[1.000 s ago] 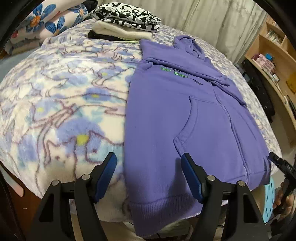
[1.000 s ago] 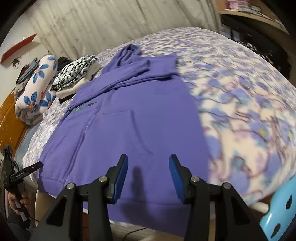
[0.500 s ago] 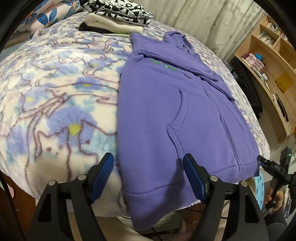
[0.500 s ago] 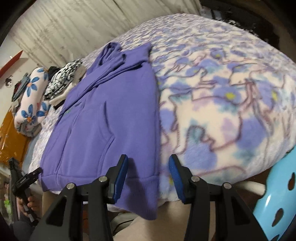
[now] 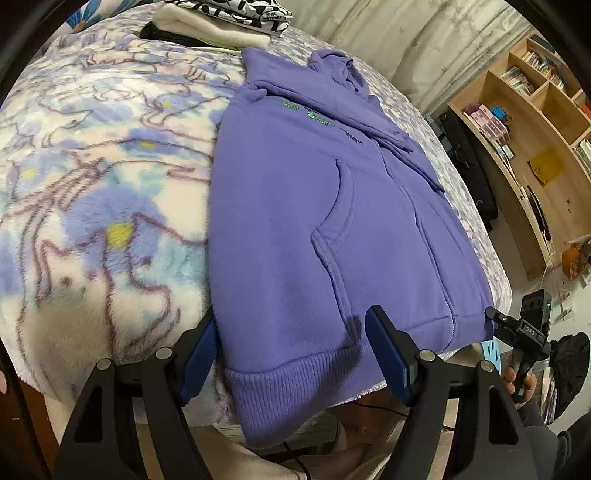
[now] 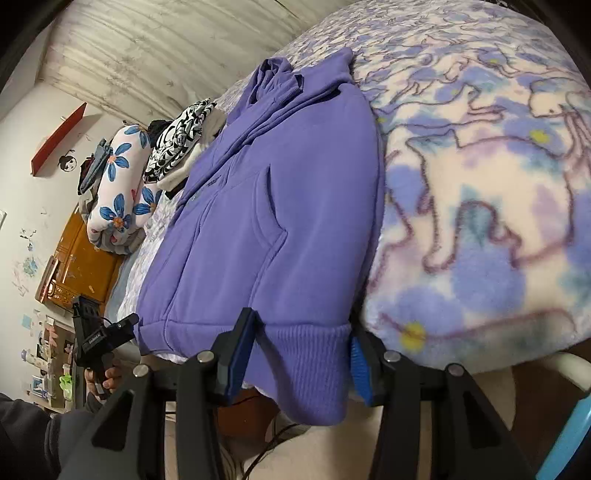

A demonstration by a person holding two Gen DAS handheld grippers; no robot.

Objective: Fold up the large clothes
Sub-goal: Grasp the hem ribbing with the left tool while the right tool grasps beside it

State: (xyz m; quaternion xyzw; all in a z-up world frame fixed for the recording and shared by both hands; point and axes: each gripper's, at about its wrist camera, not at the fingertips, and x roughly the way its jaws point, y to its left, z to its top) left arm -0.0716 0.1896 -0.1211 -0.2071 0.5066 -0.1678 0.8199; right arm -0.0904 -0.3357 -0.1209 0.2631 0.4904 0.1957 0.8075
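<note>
A purple hoodie point(image 5: 295, 206) lies face up on the floral fleece blanket point(image 5: 92, 192), sleeves folded across its chest, hood far away, ribbed hem hanging over the bed's near edge. My left gripper point(image 5: 291, 354) is open and straddles the hem's left corner, one finger beside the cloth edge and the other over the front. In the right wrist view the hoodie point(image 6: 280, 206) fills the middle. My right gripper point(image 6: 299, 358) is open around the hem's right corner, and the ribbing lies flat between the pads, not bunched. Each gripper shows small in the other's view, held by a hand.
Folded clothes point(image 5: 221, 22) are stacked at the bed's far end beside a flowered pillow point(image 6: 118, 184). A wooden bookshelf point(image 5: 535, 129) stands on the right, a brown cabinet point(image 6: 81, 258) on the left. A light blue stool point(image 6: 569, 435) is near the bed's corner.
Both grippers dropped and tipped down toward the hem. The right one slid from over the hoodie's middle to its right hem corner; the left one closed in on the left corner.
</note>
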